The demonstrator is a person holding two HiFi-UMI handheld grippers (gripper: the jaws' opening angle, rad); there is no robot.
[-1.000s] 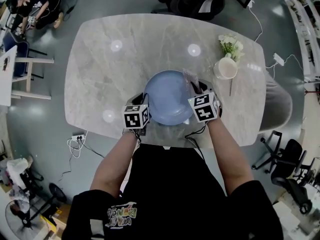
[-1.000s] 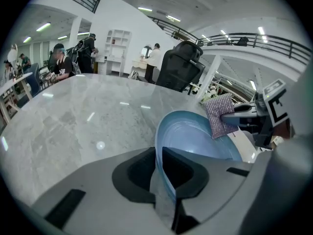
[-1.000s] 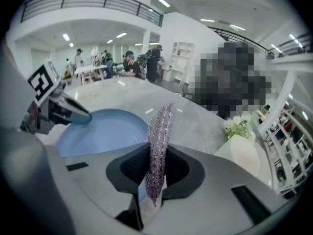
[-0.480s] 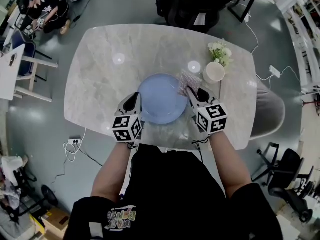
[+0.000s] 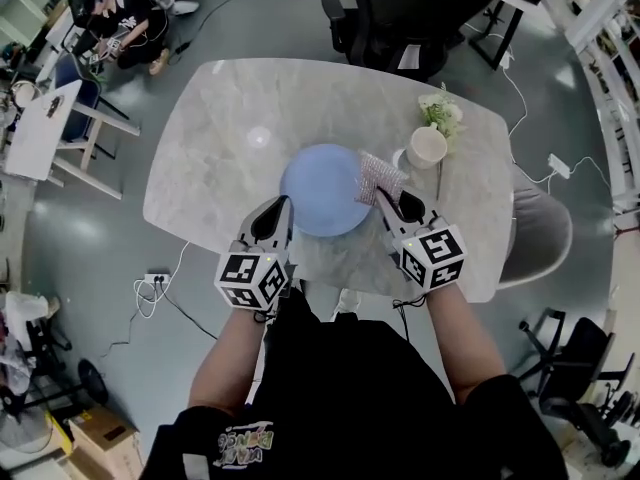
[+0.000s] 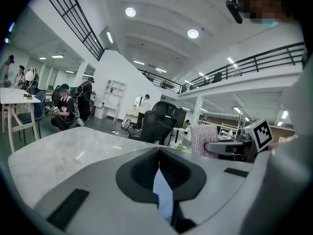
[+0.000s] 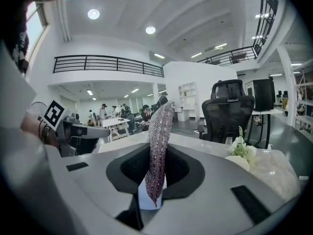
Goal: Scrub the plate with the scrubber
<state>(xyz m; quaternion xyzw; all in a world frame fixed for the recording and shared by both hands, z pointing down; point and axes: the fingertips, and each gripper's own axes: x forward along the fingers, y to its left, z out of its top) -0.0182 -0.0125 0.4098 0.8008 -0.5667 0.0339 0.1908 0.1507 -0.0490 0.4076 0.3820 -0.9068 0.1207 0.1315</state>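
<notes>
A round pale blue plate lies flat on the marble table. My left gripper hovers by the plate's near left rim. Its jaws have just been closing and now meet with nothing between them. A sliver of the plate shows through the gap behind the tips. My right gripper is off the plate's right rim, shut on a glittery silver-pink scrubber. The scrubber stands on edge between the pads and sticks up past them. It also shows in the left gripper view.
A white cup and a small bunch of white flowers stand right of the plate. A black office chair is beyond the table and a grey chair at its right end. People sit by a white table at far left.
Both grippers have risen and drawn back from the plate's sides towards the person. The left jaws, open beside the rim earlier, have closed. The scrubber stays in the right gripper.
</notes>
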